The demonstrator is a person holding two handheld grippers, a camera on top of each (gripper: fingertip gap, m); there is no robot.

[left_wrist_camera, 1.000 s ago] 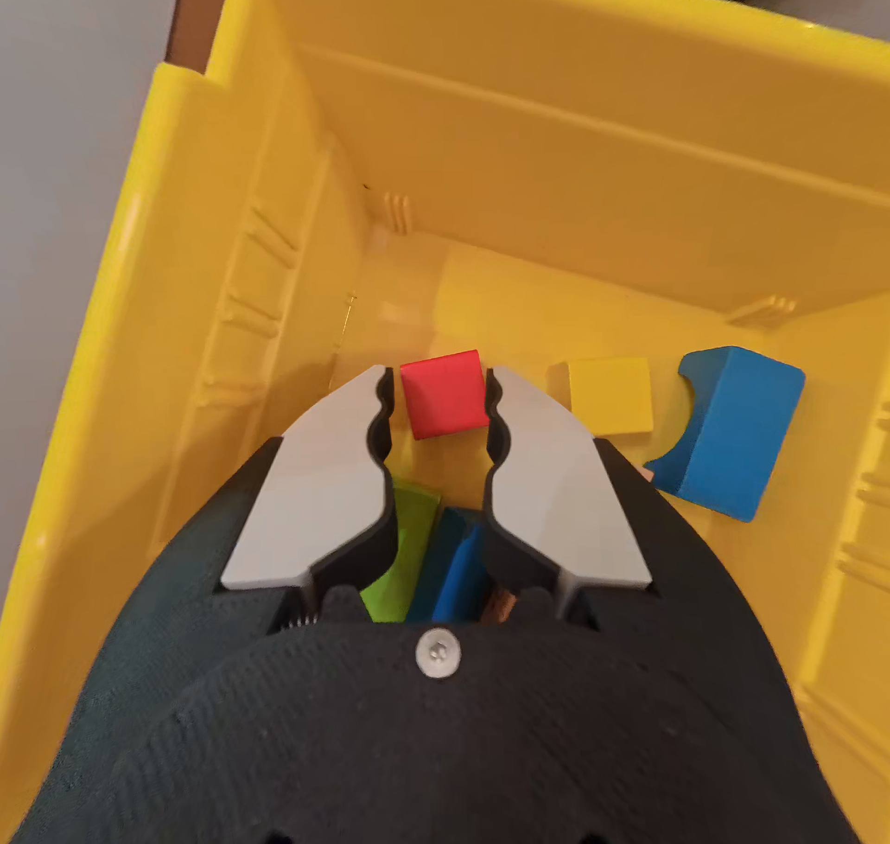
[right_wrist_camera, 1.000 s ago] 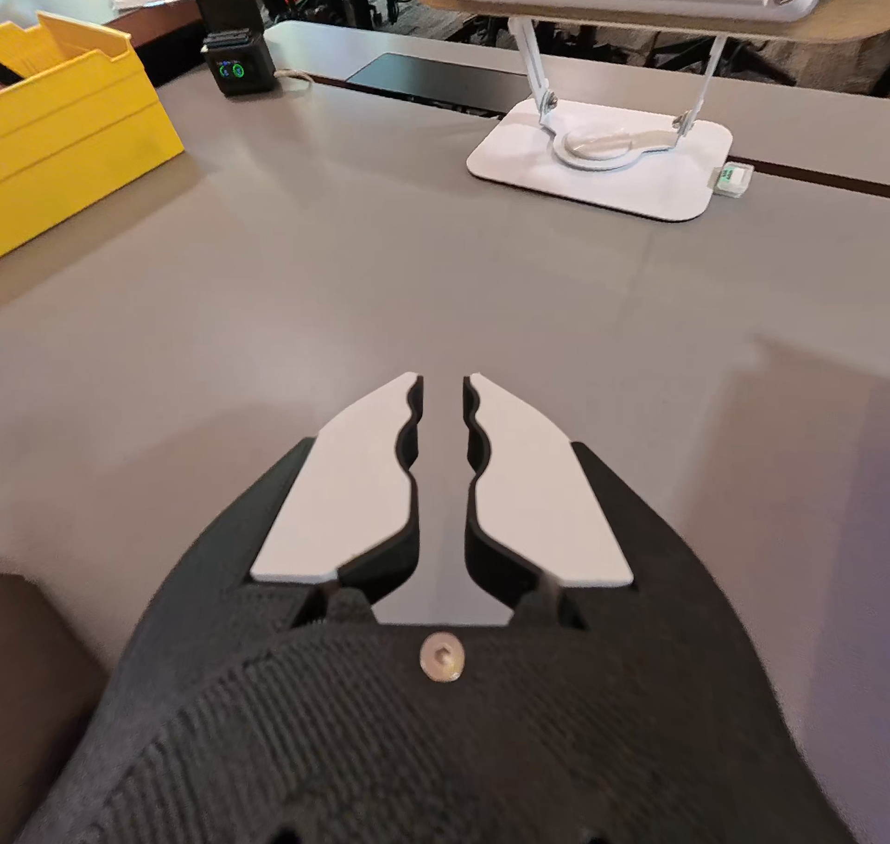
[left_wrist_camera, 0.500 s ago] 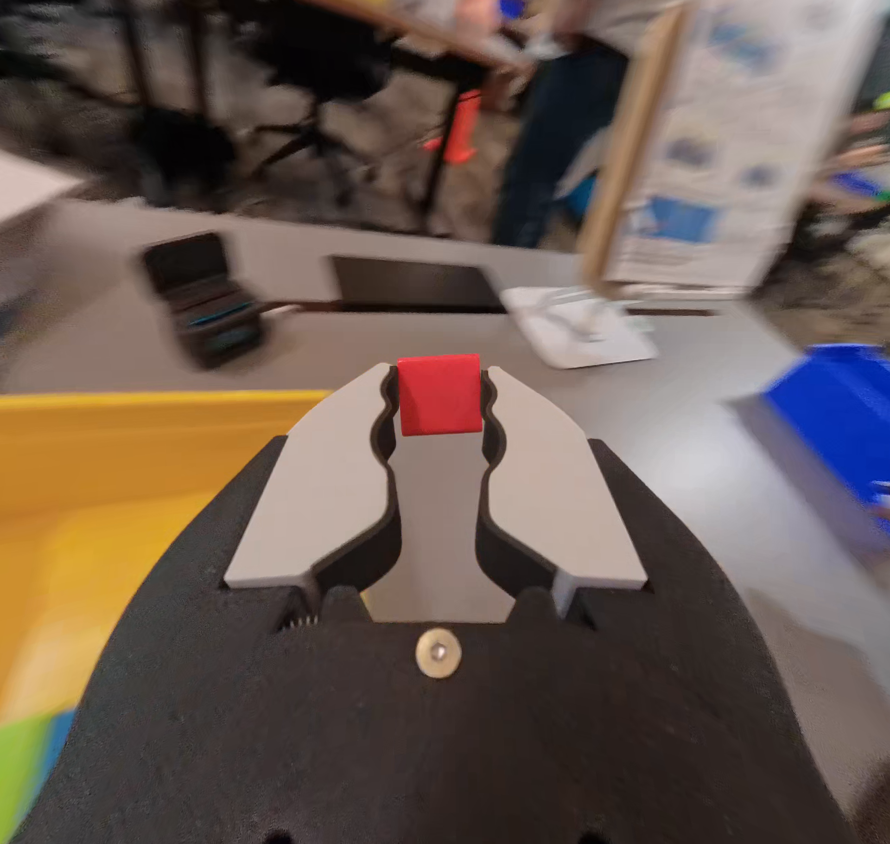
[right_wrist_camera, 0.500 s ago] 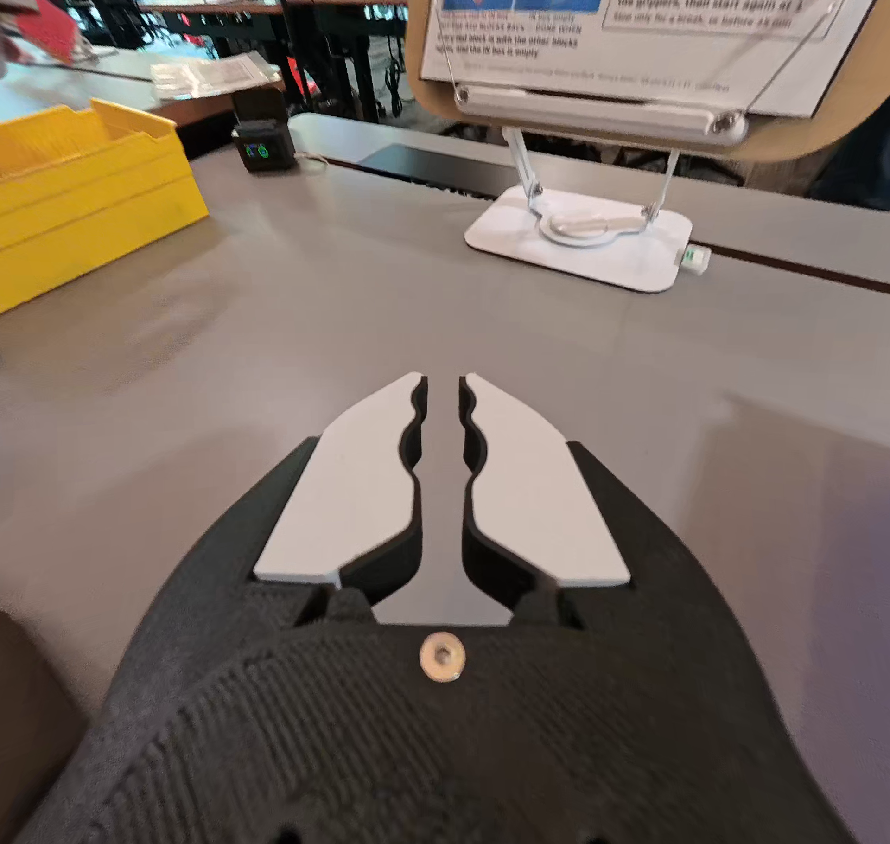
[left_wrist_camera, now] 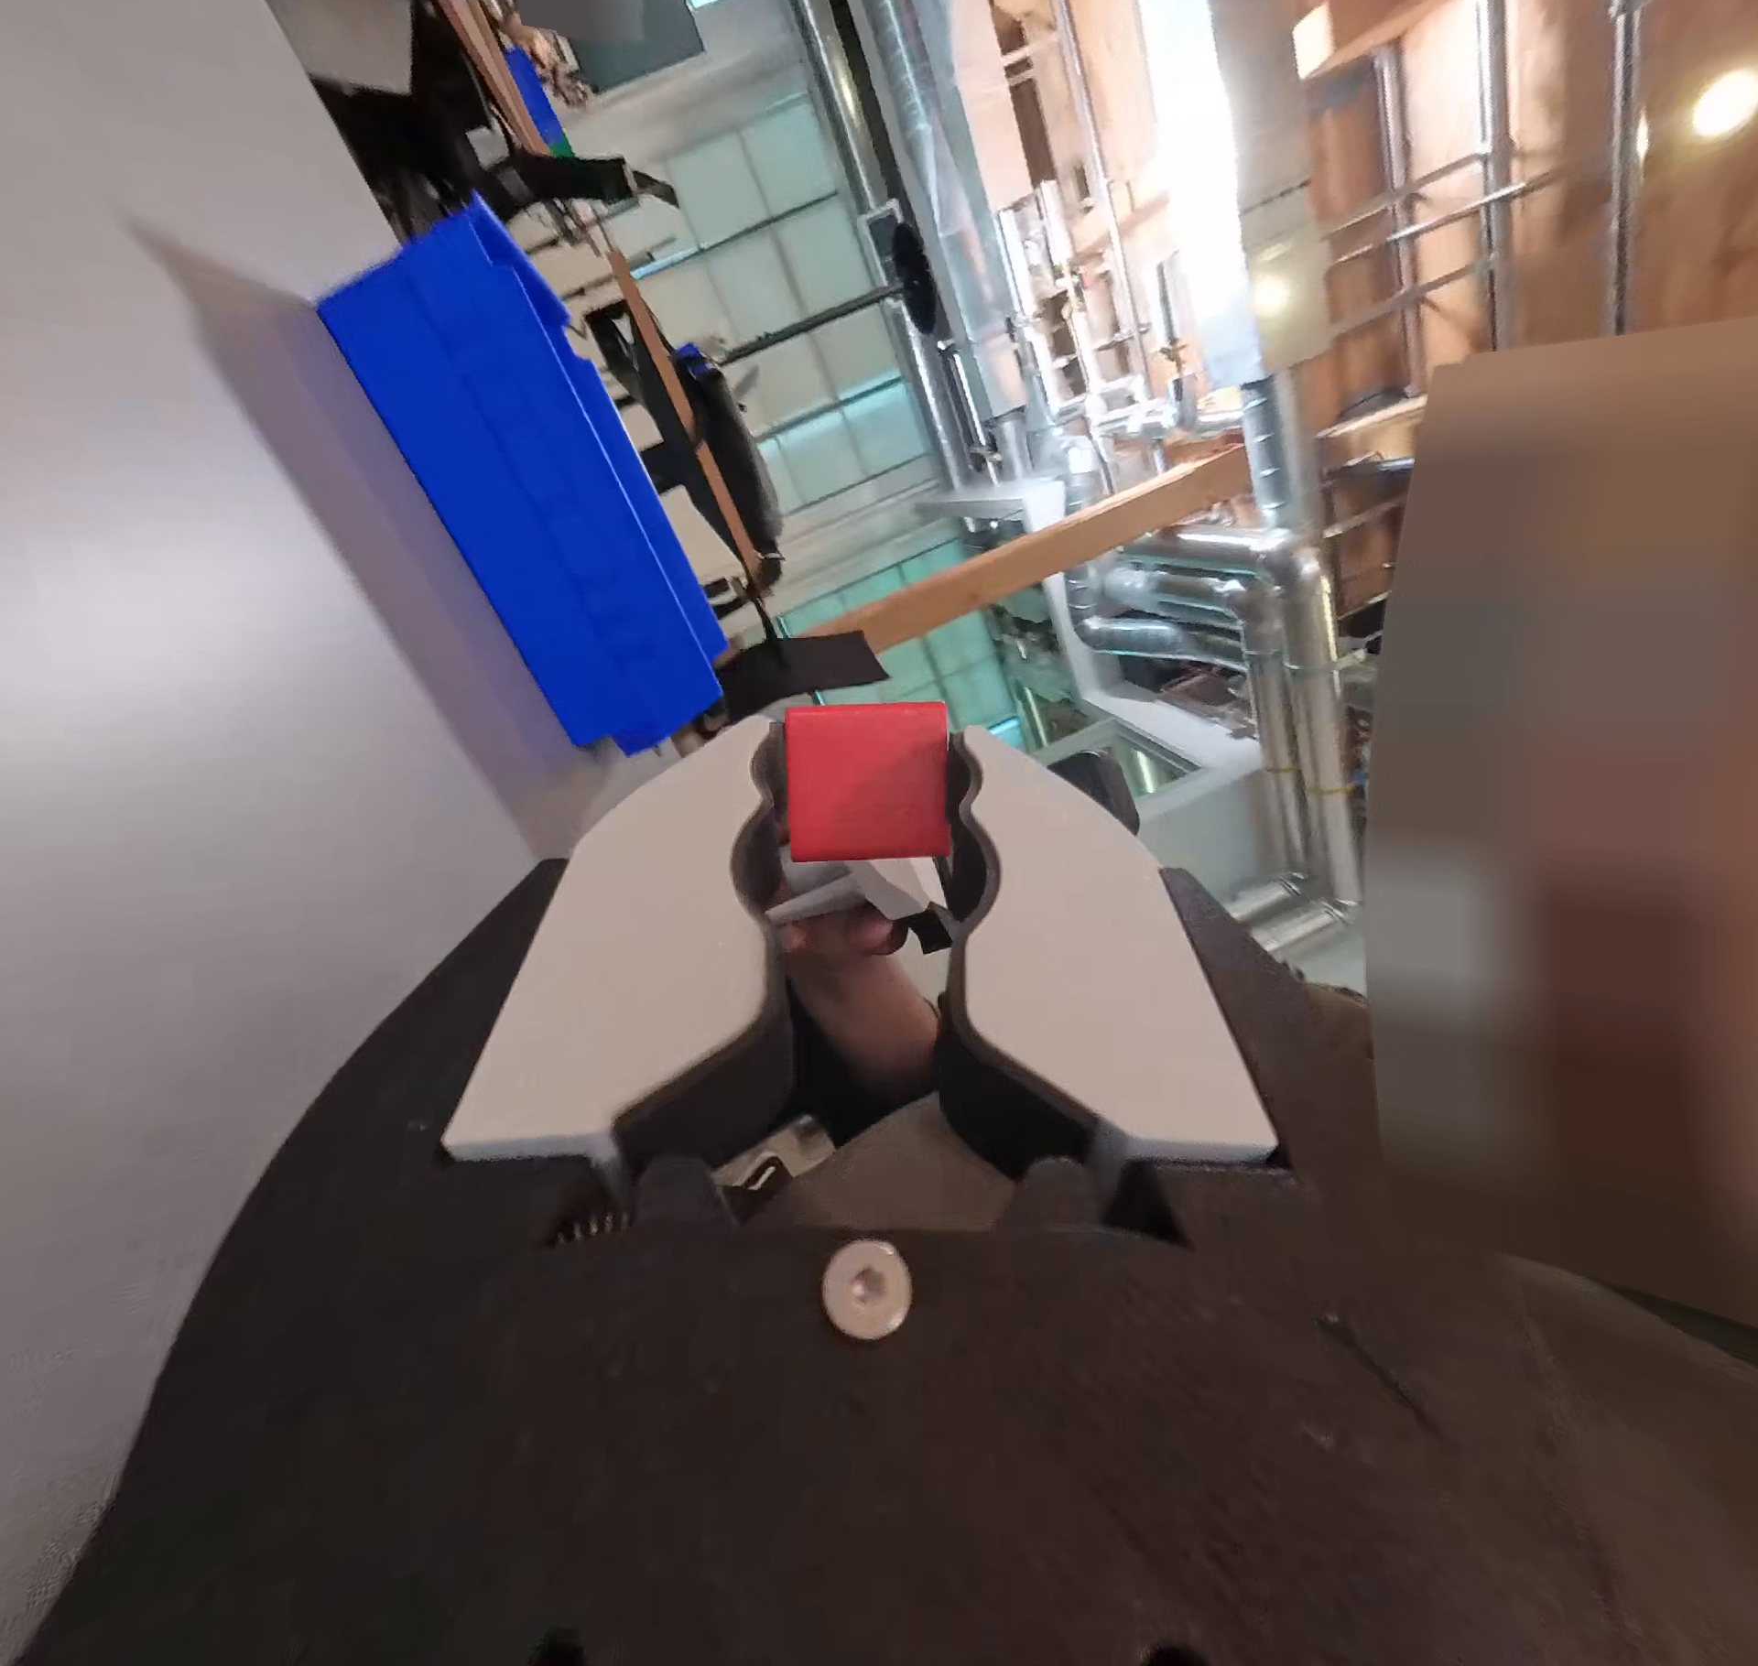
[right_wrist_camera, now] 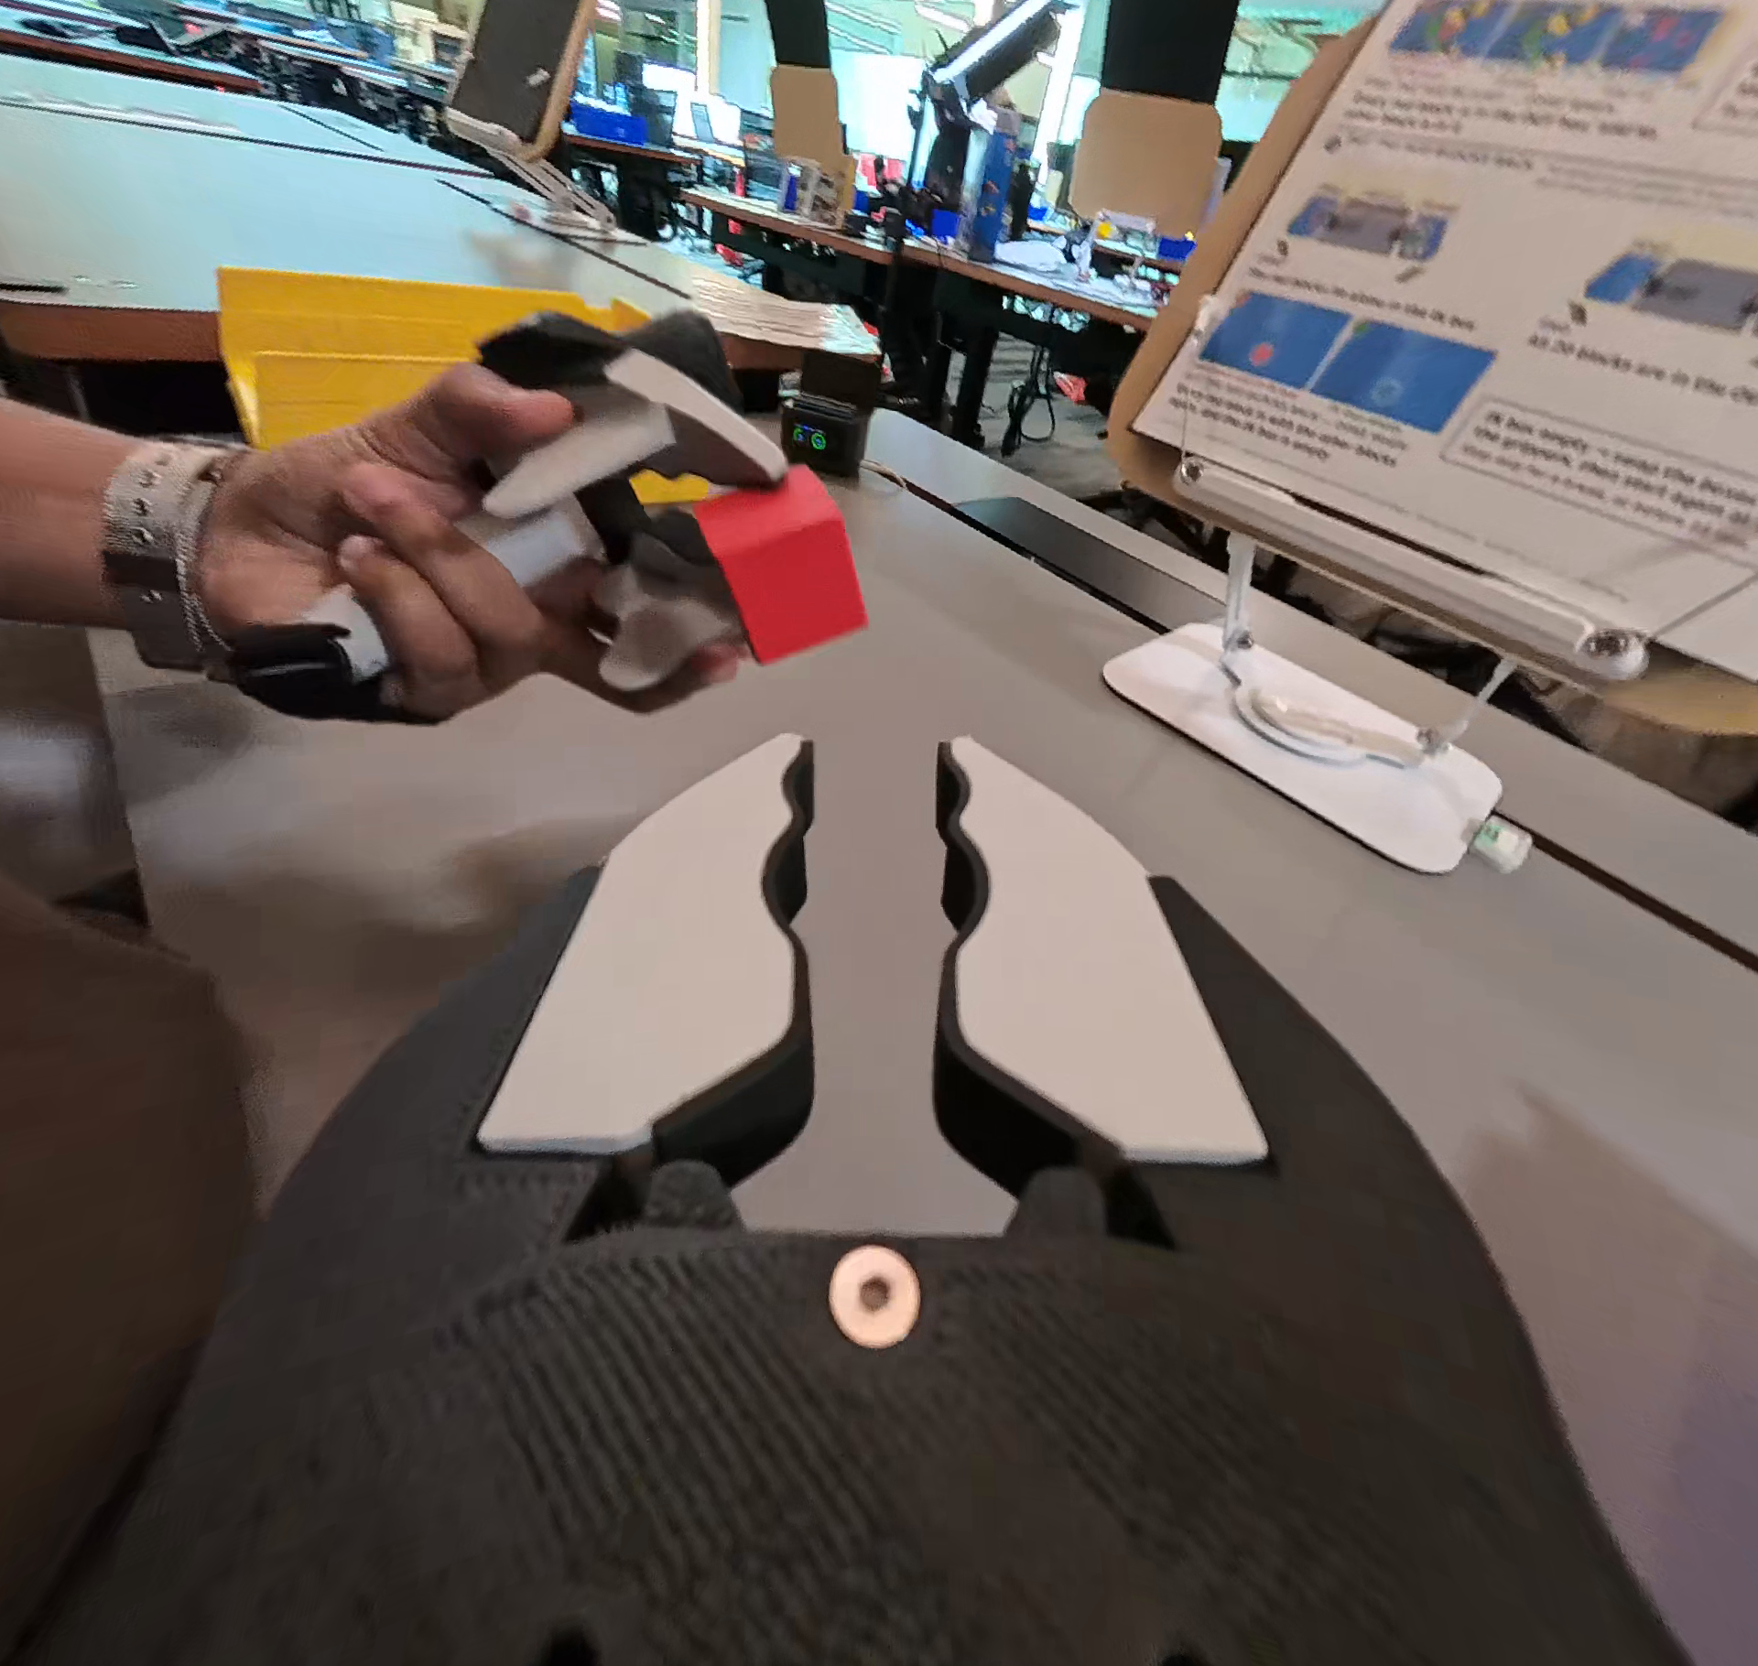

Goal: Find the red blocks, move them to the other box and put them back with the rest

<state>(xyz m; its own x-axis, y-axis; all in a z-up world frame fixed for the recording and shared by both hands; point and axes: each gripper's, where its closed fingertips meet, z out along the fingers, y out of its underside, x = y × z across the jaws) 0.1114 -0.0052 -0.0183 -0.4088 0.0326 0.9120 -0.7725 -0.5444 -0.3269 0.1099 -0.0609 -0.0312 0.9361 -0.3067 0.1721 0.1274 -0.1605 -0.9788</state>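
My left gripper (left_wrist_camera: 866,764) is shut on a red block (left_wrist_camera: 868,785), pinched at its fingertips and held in the air with the view rolled sideways. The blue box (left_wrist_camera: 514,498) sits on the grey table (left_wrist_camera: 190,764) beyond it. In the right wrist view a hand (right_wrist_camera: 380,536) holds the left gripper (right_wrist_camera: 732,565) with the red block (right_wrist_camera: 785,574) just ahead of and above my right gripper (right_wrist_camera: 873,755). The right gripper is empty, its jaws a narrow gap apart, low over the table. The yellow box (right_wrist_camera: 380,336) stands behind the hand.
A white document stand (right_wrist_camera: 1303,745) holding an instruction sheet (right_wrist_camera: 1522,241) is at the right. A small black device (right_wrist_camera: 823,432) with a lit display sits beside the yellow box. A person's brown sleeve (right_wrist_camera: 95,1145) fills the lower left.
The left gripper lifted the red block out of the yellow box, swung right across the table and rolled sideways toward the right gripper. The right gripper tilted up and its jaws parted slightly.
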